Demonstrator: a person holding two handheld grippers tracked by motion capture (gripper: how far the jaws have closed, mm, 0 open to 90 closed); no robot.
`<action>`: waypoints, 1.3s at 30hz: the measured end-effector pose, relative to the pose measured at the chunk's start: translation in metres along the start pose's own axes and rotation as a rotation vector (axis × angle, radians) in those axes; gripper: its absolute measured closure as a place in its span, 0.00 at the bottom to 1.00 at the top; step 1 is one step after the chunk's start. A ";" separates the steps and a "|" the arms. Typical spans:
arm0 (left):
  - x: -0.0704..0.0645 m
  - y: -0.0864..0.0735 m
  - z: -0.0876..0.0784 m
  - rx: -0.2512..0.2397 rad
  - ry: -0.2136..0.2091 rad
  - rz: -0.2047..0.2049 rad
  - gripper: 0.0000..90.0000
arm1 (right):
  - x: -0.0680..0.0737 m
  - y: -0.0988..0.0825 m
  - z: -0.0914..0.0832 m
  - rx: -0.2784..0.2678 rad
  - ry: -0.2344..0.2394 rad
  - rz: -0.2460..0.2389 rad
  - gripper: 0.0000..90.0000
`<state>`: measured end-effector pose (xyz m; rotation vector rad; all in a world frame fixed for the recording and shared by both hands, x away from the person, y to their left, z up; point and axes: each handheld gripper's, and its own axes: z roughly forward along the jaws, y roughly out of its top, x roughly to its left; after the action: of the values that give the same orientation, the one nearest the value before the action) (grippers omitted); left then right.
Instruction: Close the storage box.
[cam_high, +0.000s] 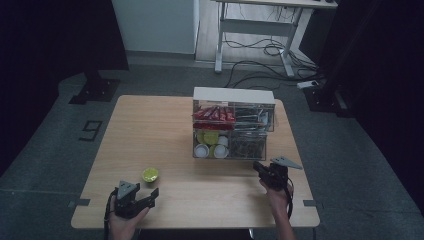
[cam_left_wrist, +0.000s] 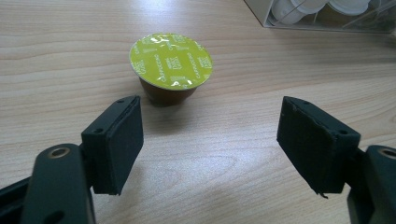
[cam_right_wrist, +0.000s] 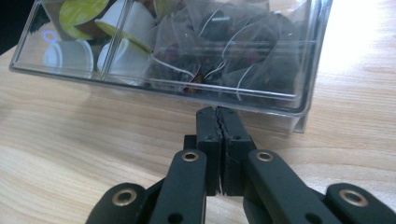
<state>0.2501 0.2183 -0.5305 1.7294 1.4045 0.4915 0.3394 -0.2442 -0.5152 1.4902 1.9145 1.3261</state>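
Left gripper's (cam_left_wrist: 210, 140) fingers (cam_left_wrist: 116, 144) gape wide just short of the green foil-lidded brown coffee capsule (cam_left_wrist: 170, 65); an off-centre closing could tip it. Right gripper's (cam_right_wrist: 218, 121) fingers are pressed together, empty.

From above, my room looks dim, dark at both sides. My gripper views are brighter; glare whitens the worktop (cam_right_wrist: 359, 42) beside the clear box (cam_right_wrist: 299, 70), slightly soft.

The table (cam_left_wrist: 70, 56) is pale wood-grain laminate, smooth with a soft sheen. The coffee capsule (cam_left_wrist: 171, 67) has a glossy, slightly crinkled yellow-green foil lid over a smooth brown plastic cup. The left gripper (cam_left_wrist: 210, 144) carries matt black plastic jaws faced with rough foam pads (cam_left_wrist: 121, 140). The organiser box (cam_right_wrist: 299, 60) is clear, glossy plastic; its tea bags (cam_right_wrist: 224, 51) look like sheer mesh.
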 end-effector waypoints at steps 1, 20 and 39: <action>0.000 0.000 0.000 -0.002 0.000 0.001 0.26 | 0.001 0.000 0.000 0.005 0.003 -0.002 0.97; 0.000 0.001 -0.002 -0.012 -0.033 0.000 0.26 | 0.013 -0.017 -0.010 -0.050 0.070 -0.112 0.62; 0.000 -0.001 0.004 0.007 -0.066 0.010 0.26 | 0.005 -0.065 -0.039 0.004 0.049 -0.151 0.52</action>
<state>0.2525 0.2168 -0.5331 1.7436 1.3529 0.4316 0.2729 -0.2569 -0.5500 1.2978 2.0173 1.3033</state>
